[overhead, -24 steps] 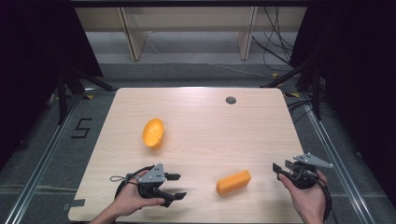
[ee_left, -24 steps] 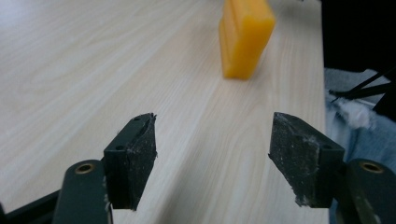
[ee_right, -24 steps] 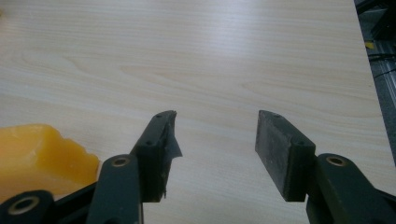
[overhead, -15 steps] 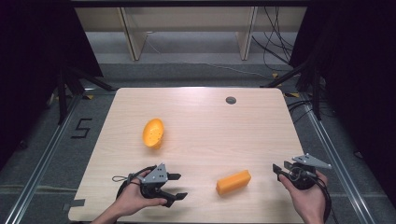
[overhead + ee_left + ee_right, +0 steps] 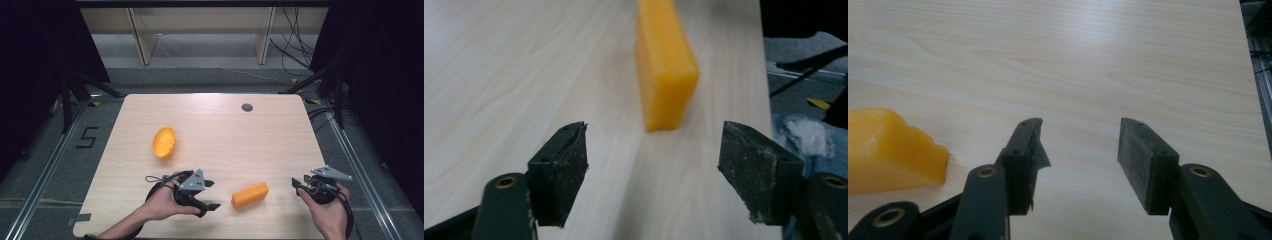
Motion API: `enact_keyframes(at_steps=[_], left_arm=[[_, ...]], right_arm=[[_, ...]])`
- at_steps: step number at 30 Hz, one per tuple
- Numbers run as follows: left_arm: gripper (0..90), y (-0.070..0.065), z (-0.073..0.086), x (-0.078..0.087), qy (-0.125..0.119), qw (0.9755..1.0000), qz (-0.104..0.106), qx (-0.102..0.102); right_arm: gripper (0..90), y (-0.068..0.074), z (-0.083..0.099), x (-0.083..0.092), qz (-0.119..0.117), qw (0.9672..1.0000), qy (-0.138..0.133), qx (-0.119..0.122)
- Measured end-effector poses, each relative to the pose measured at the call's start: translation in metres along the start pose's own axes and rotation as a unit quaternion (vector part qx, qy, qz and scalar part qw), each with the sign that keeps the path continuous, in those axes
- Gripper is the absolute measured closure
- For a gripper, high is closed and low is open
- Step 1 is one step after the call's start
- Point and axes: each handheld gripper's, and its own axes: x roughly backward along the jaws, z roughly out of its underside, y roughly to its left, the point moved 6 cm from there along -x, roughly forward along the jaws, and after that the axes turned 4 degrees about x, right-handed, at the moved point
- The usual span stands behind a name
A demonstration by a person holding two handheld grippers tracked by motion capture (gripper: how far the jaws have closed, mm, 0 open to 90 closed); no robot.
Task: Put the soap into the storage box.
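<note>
An orange rectangular block (image 5: 249, 194) lies near the table's front edge, between my two grippers. My left gripper (image 5: 212, 195) sits just left of it, open and pointing at it. In the left gripper view the block (image 5: 666, 65) stands end-on a little beyond the open gripper (image 5: 654, 170), with nothing between the fingers. My right gripper (image 5: 296, 183) is held open at the front right, some way from the block. In the right gripper view the block (image 5: 888, 150) shows at the far left, outside the open gripper (image 5: 1080, 145). An orange perforated oval dish (image 5: 164, 142) rests at the table's left middle.
The light wooden table (image 5: 225, 130) has a small dark round grommet (image 5: 247, 107) near its far edge. Its right edge (image 5: 1248, 60) runs close to my right gripper. Dark floor with rails and cables surrounds the table.
My left gripper has slid a little to the right, closer to the orange block. The right gripper, the block and the dish have stayed put.
</note>
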Motion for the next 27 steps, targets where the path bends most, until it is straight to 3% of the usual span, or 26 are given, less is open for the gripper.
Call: enact_keyframes(at_steps=[5, 7, 8, 10, 11, 15, 16, 18, 20, 27], left_arm=[[22.5, -0.009, -0.006, -0.015, 0.005, 0.9999, -0.003, -0.012], [21.7, -0.016, -0.011, -0.024, 0.014, 0.9997, 0.008, -0.016], [21.3, -0.016, -0.013, -0.029, 0.017, 0.9997, 0.0, -0.018], [21.5, -0.016, -0.016, -0.036, 0.018, 0.9997, -0.003, -0.016], [21.7, -0.017, -0.017, -0.041, 0.02, 0.9998, -0.001, -0.01], [22.0, -0.019, -0.018, -0.053, 0.031, 0.9995, 0.003, -0.007], [22.1, -0.019, -0.019, -0.057, 0.035, 0.9993, 0.005, -0.008], [23.2, -0.016, -0.021, -0.067, 0.05, 0.9987, 0.001, -0.003], [24.7, -0.016, -0.023, -0.075, 0.046, 0.9989, 0.003, 0.011], [33.9, -0.014, -0.024, -0.088, 0.063, 0.998, -0.004, 0.004]], right_arm=[[50.4, 0.0, 0.003, 0.001, 0.004, 1.0, 0.005, -0.002], [49.9, 0.0, 0.003, 0.002, 0.002, 1.0, 0.006, -0.002], [49.7, 0.0, 0.003, 0.002, 0.003, 1.0, 0.006, -0.002], [49.2, 0.001, 0.004, 0.003, 0.004, 0.9999, 0.008, -0.014], [49.1, -0.001, 0.004, 0.002, 0.004, 1.0, 0.006, -0.001], [48.8, -0.001, 0.004, 0.002, 0.002, 1.0, 0.008, -0.002], [48.7, 0.002, 0.005, 0.003, 0.002, 0.9996, 0.014, -0.023], [48.5, 0.002, 0.005, 0.002, 0.002, 0.9997, 0.011, -0.021], [48.4, 0.002, 0.005, 0.003, 0.001, 0.9998, 0.011, -0.018], [48.0, 0.003, 0.005, 0.002, -0.004, 0.9997, 0.013, -0.018]])
